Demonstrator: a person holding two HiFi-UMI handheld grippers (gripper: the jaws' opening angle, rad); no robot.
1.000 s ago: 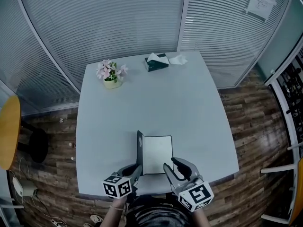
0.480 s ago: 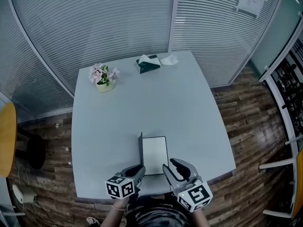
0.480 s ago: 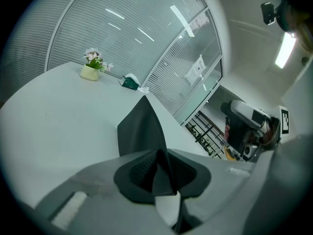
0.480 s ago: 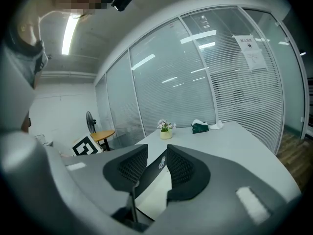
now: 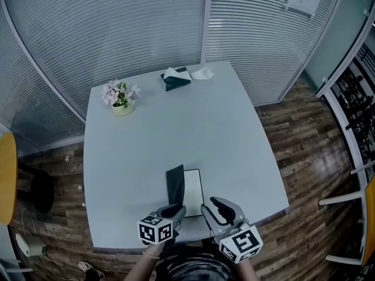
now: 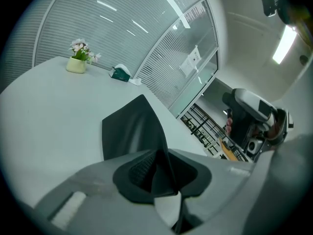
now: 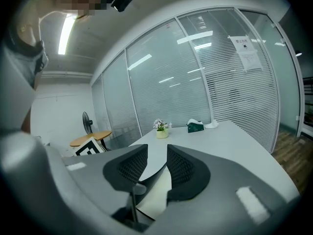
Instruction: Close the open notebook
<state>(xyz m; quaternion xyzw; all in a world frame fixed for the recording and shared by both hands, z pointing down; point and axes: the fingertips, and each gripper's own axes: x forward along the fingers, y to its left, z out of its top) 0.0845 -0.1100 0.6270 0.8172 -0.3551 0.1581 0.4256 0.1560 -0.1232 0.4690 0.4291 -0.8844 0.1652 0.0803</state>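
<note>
The notebook [image 5: 193, 185] lies near the table's front edge, its white page up. Its dark cover [image 5: 174, 184] stands raised and leans over the page. My left gripper [image 5: 177, 211] is at the cover's near edge. In the left gripper view the cover [image 6: 131, 129] runs up from between the jaws of the left gripper [image 6: 161, 166], which have just been opening; a gap shows beside the left pad. My right gripper [image 5: 214, 206] hovers at the notebook's near right corner, open and empty. Under the right gripper [image 7: 157, 156] show the white page [image 7: 157, 197] and the cover's dark edge.
A potted flower [image 5: 120, 96] and a tissue box [image 5: 176, 78] stand at the far side of the grey table [image 5: 176, 130]. A yellow chair [image 5: 4, 174] is off the table's left. Glass walls with blinds close the back.
The cover has tipped from standing on edge to leaning right over the white page. My left gripper has moved right with it. The right gripper has hardly moved.
</note>
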